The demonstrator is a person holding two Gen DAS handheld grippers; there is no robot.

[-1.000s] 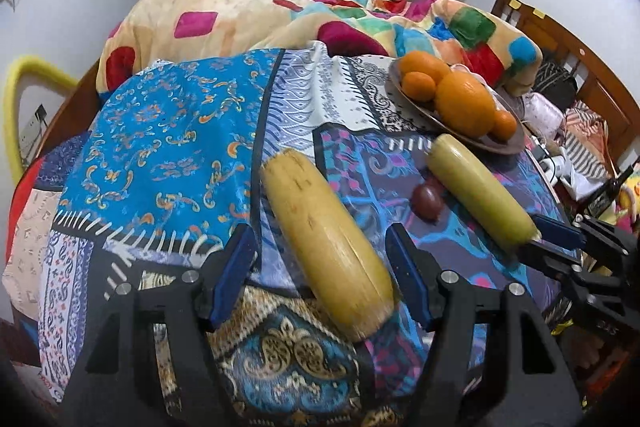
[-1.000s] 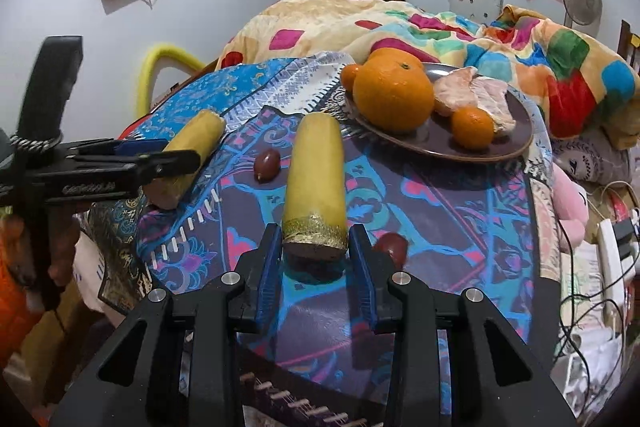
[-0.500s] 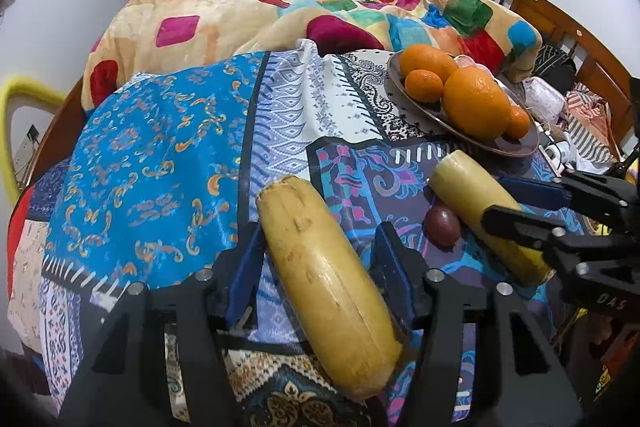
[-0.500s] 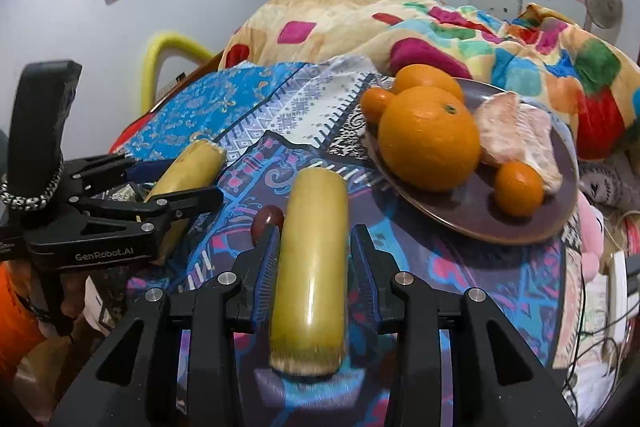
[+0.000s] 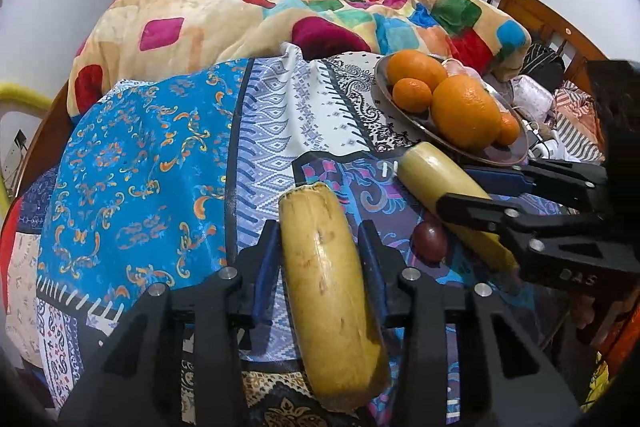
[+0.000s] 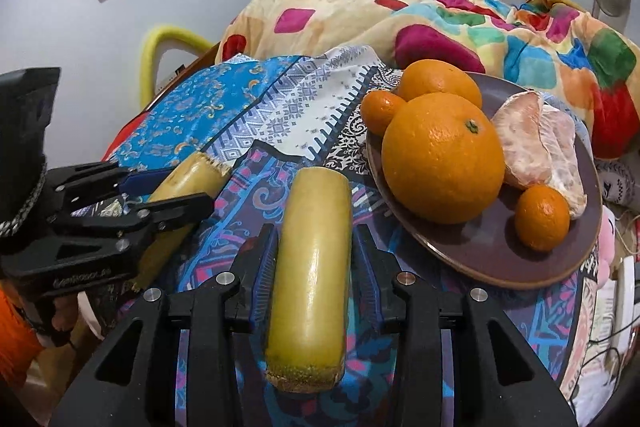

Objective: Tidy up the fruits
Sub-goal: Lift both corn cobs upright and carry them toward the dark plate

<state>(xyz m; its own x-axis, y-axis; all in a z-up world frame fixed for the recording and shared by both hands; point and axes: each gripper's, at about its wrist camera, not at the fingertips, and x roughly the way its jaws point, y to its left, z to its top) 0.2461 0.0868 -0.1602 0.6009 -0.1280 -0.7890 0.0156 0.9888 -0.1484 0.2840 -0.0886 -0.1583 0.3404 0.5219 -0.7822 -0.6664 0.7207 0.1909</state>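
My left gripper (image 5: 318, 239) is shut on a long tan-yellow fruit piece (image 5: 328, 291), held between both blue pads. My right gripper (image 6: 314, 247) is shut on a smoother yellow-green fruit piece (image 6: 312, 291). Each gripper and its fruit also shows in the other view: the right gripper (image 5: 480, 193) with its piece (image 5: 440, 183), the left gripper (image 6: 172, 191) with its piece (image 6: 180, 195). A brown plate (image 6: 492, 251) just ahead to the right holds a big orange (image 6: 442, 157), smaller oranges and peeled pomelo segments (image 6: 536, 143). A small dark red fruit (image 5: 430, 241) lies on the cloth between the grippers.
A patterned blue and purple cloth (image 5: 140, 163) covers the round table. A bed with a colourful patchwork blanket (image 5: 280, 11) lies right behind it. A yellow tube (image 6: 160, 47) stands at the left. Clutter and cables (image 6: 620, 287) lie past the table's right edge.
Both grippers have slid forward along their fruit pieces and closed on them. Both have moved toward the plate, which now looks nearer and larger.
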